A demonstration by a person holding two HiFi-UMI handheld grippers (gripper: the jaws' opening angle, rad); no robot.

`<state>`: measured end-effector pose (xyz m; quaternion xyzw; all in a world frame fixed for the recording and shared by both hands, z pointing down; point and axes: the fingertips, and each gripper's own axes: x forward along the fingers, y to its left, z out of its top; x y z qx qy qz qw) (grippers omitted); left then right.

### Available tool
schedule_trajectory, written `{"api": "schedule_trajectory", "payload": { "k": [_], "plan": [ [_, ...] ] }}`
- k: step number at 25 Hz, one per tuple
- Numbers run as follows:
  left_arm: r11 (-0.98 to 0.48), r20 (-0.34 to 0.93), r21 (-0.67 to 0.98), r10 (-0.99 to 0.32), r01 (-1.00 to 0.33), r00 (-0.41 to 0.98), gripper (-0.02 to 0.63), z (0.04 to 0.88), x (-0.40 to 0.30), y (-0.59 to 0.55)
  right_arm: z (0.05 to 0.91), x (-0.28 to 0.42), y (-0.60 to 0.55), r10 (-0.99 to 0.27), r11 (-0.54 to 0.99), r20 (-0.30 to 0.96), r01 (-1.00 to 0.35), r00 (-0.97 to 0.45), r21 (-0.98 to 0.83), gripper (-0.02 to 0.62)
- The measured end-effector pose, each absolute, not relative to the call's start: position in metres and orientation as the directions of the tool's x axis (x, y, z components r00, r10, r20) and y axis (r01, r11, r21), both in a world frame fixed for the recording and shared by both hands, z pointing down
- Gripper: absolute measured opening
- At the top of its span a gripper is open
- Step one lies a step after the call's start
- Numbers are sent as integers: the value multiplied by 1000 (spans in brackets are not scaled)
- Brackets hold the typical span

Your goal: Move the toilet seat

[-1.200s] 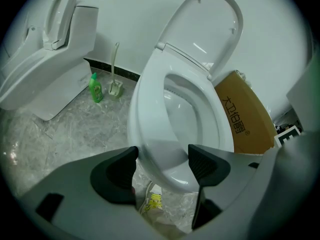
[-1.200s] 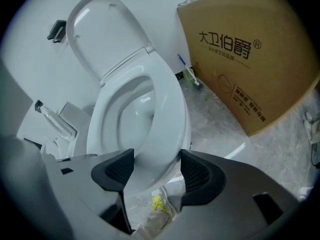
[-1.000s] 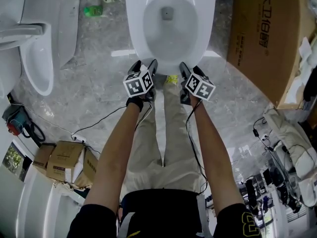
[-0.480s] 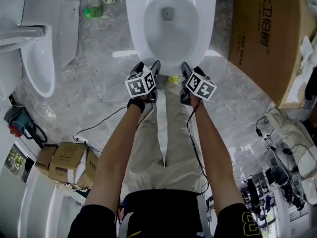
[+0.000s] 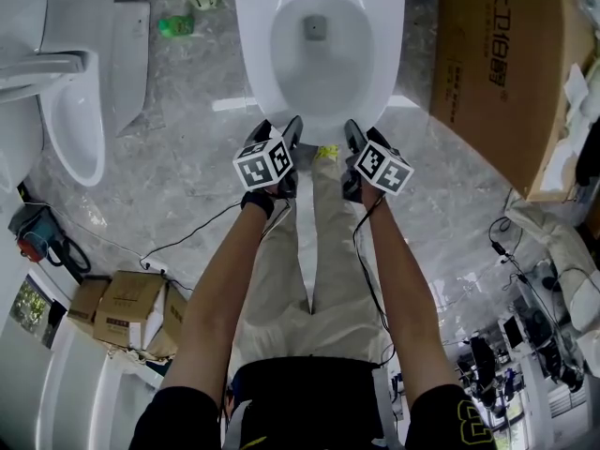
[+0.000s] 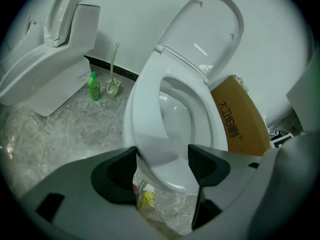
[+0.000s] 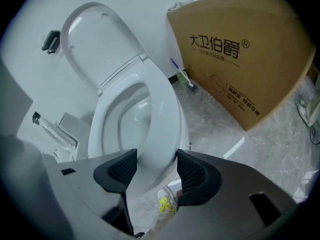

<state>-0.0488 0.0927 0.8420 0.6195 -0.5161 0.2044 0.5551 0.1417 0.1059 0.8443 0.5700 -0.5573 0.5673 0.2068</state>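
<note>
The white toilet stands at the top middle with its seat (image 5: 319,101) down on the bowl and the lid (image 6: 210,29) raised against the wall. Both grippers are at the seat's front edge. My left gripper (image 5: 277,127) is at the front left; in its own view the left gripper (image 6: 161,166) has the seat (image 6: 150,109) front between wide jaws. My right gripper (image 5: 364,134) is at the front right. There the right gripper (image 7: 156,169) jaws are closing with the seat (image 7: 162,109) rim between them. I cannot tell whether any pad touches.
A second toilet (image 5: 75,111) stands at the left, with a green bottle (image 5: 173,24) and a brush (image 6: 114,84) near the wall. A big cardboard box (image 5: 497,73) leans at the right. Small boxes (image 5: 122,303), cables and a yellow scrap (image 5: 325,150) lie on the marble floor.
Both grippers stay at the toilet's front edge and have shifted only slightly. The seat has not moved.
</note>
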Motion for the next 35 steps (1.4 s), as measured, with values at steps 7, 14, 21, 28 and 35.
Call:
{"api": "schedule_trajectory", "payload": {
  "k": [7, 14, 21, 28, 35],
  "plan": [
    [151, 818, 486, -425, -861, 387, 337, 831, -51, 93, 832, 141, 106, -425, -316, 868, -856, -258, -409, 262],
    [160, 812, 487, -445, -859, 378, 328, 818, -52, 92, 818, 143, 106, -442, -313, 857, -849, -265, -425, 256],
    [158, 801, 500, -456, -851, 387, 314, 802, -54, 93, 801, 143, 106, -461, -327, 845, -833, -272, -446, 242],
    [168, 805, 488, -466, -857, 367, 265, 792, -61, 93, 787, 144, 105, -478, -344, 836, -817, -272, -462, 233],
    [175, 796, 497, -481, -850, 367, 264, 783, -63, 92, 777, 144, 104, -498, -363, 824, -798, -270, -481, 221]
  ]
}}
